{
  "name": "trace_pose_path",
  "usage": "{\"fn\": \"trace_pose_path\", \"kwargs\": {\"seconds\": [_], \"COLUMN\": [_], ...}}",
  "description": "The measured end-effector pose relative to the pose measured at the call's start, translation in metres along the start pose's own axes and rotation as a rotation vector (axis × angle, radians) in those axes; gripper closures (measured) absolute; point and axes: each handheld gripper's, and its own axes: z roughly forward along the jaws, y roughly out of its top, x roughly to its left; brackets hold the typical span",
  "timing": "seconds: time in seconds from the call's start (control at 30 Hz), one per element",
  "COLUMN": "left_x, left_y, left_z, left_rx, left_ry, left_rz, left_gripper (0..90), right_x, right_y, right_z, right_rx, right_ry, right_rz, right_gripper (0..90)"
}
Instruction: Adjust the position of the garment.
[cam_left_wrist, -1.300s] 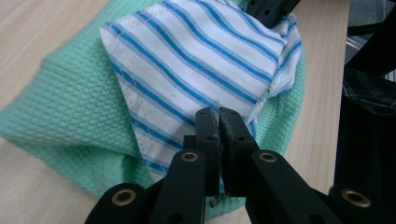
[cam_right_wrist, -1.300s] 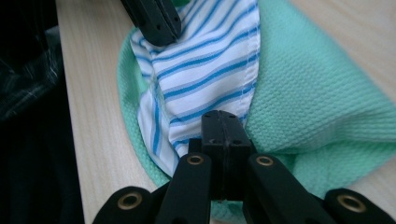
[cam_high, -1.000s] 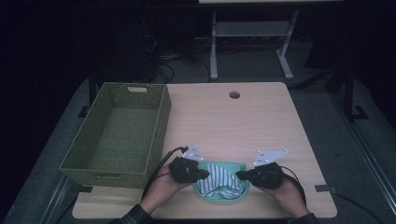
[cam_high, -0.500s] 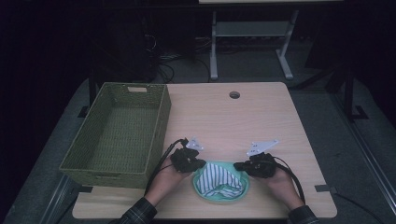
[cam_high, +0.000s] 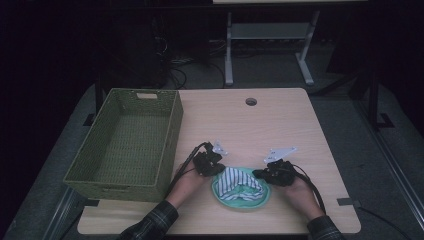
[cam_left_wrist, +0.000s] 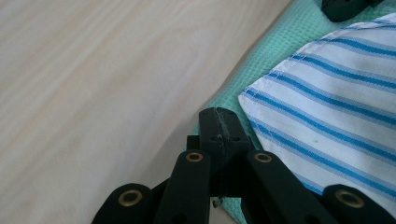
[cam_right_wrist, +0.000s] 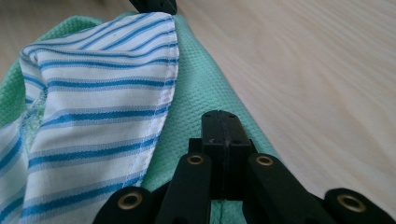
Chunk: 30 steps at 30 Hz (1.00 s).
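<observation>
At table's 6 o'clock edge: green cloth lies flat, striped cloth on top. Your left hand-held gripper and right hand-held gripper both clenched on green cloth's edges. Likely folding step; next, lift together toward 12 o'clock.

left tongs black, brass-ringed pivots | right tongs same (grey plates, black cables) | sleeves dark plaid

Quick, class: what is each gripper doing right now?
Left gripper: shut on the green cloth, at its edge.
Right gripper: shut on the green cloth's edge.
</observation>
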Motion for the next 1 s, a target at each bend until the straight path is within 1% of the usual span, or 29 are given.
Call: {"fn": "trace_pose_path", "kwargs": {"seconds": [0.13, 0.17, 0.2, 0.27, 0.33, 0.4, 0.43, 0.47, 0.5, 0.53, 0.57, 0.6, 0.67, 0.77, 0.8, 0.83, 0.87, 0.9, 0.93, 0.97, 1.0], "left_x": [0.005, 0.007, 0.007, 0.008, 0.007, 0.004, 0.001, -0.002, -0.006, -0.01, -0.015, -0.02, -0.028, -0.042, -0.046, -0.052, -0.055, -0.059, -0.064, -0.068, -0.073], "left_y": [0.011, 0.013, 0.014, 0.014, 0.013, 0.013, 0.012, 0.011, 0.01, 0.008, 0.006, 0.003, -0.001, -0.007, -0.009, -0.011, -0.012, -0.014, -0.016, -0.017, -0.018], "left_z": [0.008, 0.01, 0.011, 0.011, 0.006, -0.003, -0.007, -0.012, -0.018, -0.022, -0.025, -0.028, -0.033, -0.037, -0.038, -0.038, -0.038, -0.037, -0.036, -0.035, -0.033], "left_rx": [-0.014, -0.022, -0.027, -0.031, -0.042, -0.081, -0.101, -0.117, -0.142, -0.151, -0.163, -0.175, -0.178, -0.202, -0.208, -0.213, -0.209, -0.21, -0.212, -0.206, -0.191], "left_ry": [0.002, 0.0, 0.001, -0.004, -0.017, -0.039, -0.053, -0.064, -0.079, -0.088, -0.098, -0.111, -0.123, -0.147, -0.154, -0.165, -0.172, -0.184, -0.196, -0.199, -0.2], "left_rz": [0.003, 0.001, 0.005, 0.003, -0.002, -0.01, -0.014, -0.015, -0.021, -0.013, -0.015, -0.012, 0.003, 0.006, 0.011, 0.016, 0.021, 0.023, 0.022, 0.038, 0.06], "left_gripper": [89.4, 89.4, 89.4, 89.4, 89.4, 89.4, 89.5, 89.5, 89.5, 89.5, 89.5, 89.5, 89.5, 89.5, 89.5, 89.5, 89.5, 89.5, 89.5, 89.5, 89.5], "right_x": [-0.009, -0.011, -0.014, -0.016, -0.016, -0.018, -0.018, -0.02, -0.022, -0.025, -0.027, -0.03, -0.035, -0.04, -0.041, -0.043, -0.044, -0.044, -0.045, -0.045, -0.045], "right_y": [-0.002, -0.003, -0.004, -0.005, -0.005, -0.004, -0.002, 0.0, 0.002, 0.004, 0.005, 0.006, 0.008, 0.013, 0.014, 0.015, 0.016, 0.017, 0.018, 0.018, 0.018], "right_z": [-0.003, -0.003, -0.005, -0.007, -0.011, -0.018, -0.022, -0.024, -0.027, -0.029, -0.029, -0.027, -0.023, -0.015, -0.012, -0.008, -0.004, -0.002, 0.001, 0.004, 0.007], "right_rx": [-0.007, -0.01, -0.013, -0.02, -0.034, -0.083, -0.089, -0.101, -0.117, -0.132, -0.137, -0.134, -0.117, -0.131, -0.124, -0.103, -0.082, -0.077, -0.069, -0.062, -0.059], "right_ry": [-0.045, -0.049, -0.057, -0.057, -0.062, -0.052, -0.049, -0.058, -0.057, -0.059, -0.064, -0.059, -0.053, -0.04, -0.036, -0.024, -0.031, -0.031, -0.024, -0.022, -0.025], "right_rz": [0.035, 0.037, 0.051, 0.062, 0.06, 0.058, 0.074, 0.066, 0.074, 0.073, 0.076, 0.087, 0.093, 0.092, 0.097, 0.095, 0.085, 0.088, 0.082, 0.085, 0.072], "right_gripper": [90.0, 90.0, 90.0, 90.0, 89.9, 89.9, 90.0, 89.9, 89.9, 89.9, 90.0, 90.0, 90.0, 90.0, 90.0, 90.0, 89.9, 89.9, 89.9, 90.0, 89.9]}}
